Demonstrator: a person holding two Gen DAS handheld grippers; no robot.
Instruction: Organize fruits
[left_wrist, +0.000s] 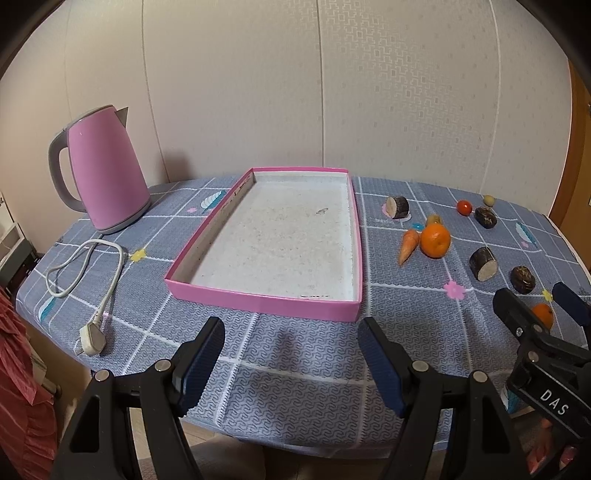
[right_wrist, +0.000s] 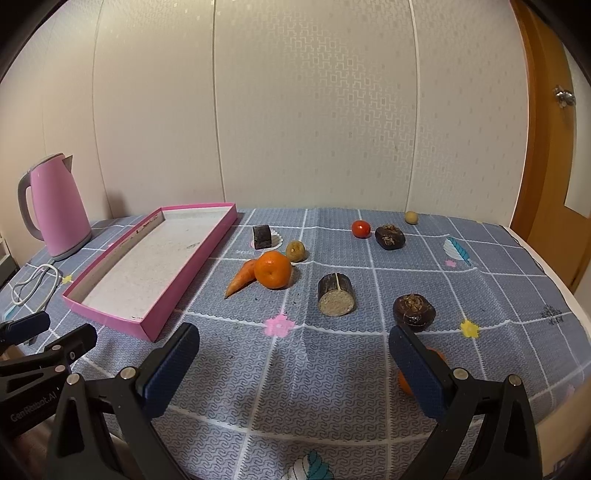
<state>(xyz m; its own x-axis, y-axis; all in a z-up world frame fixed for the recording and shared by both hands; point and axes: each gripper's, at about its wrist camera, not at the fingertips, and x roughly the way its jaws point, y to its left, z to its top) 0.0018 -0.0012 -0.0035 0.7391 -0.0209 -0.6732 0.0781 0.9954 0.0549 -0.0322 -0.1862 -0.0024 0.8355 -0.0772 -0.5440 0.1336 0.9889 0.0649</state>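
- The fruits lie loose on the right half of the tabletop, none of them in the pink tray (left_wrist: 258, 295): a big orange (right_wrist: 272, 268) near the middle, with a carrot (right_wrist: 241, 281) that touches its left side.
- Just behind the big orange I see a small yellowish fruit (right_wrist: 296, 251), and further back, near the far edge, a red tomato (right_wrist: 361, 229) and a small pale round fruit (right_wrist: 411, 217).
- Four dark pieces are spread among them: a cut one (right_wrist: 262, 236) close to the tray's far right corner, a cut log-like piece (right_wrist: 335, 299) in the middle, a dark round one (right_wrist: 413, 314) to the right of it, and another dark one (right_wrist: 390, 236) beside the tomato.
- A second orange (left_wrist: 543, 314) sits near the front right edge; in the right wrist view my gripper finger hides most of it.
- My left gripper (left_wrist: 291, 354) hangs over the front edge in front of the tray, its fingers spread wide and holding nothing.
- My right gripper (right_wrist: 295, 365) is also wide apart and empty; the second orange is close to its right finger, but I cannot tell if they touch.
- A pink kettle (left_wrist: 107, 170) stands at the far left corner, and its white cord (left_wrist: 92, 266) lies in front of it.
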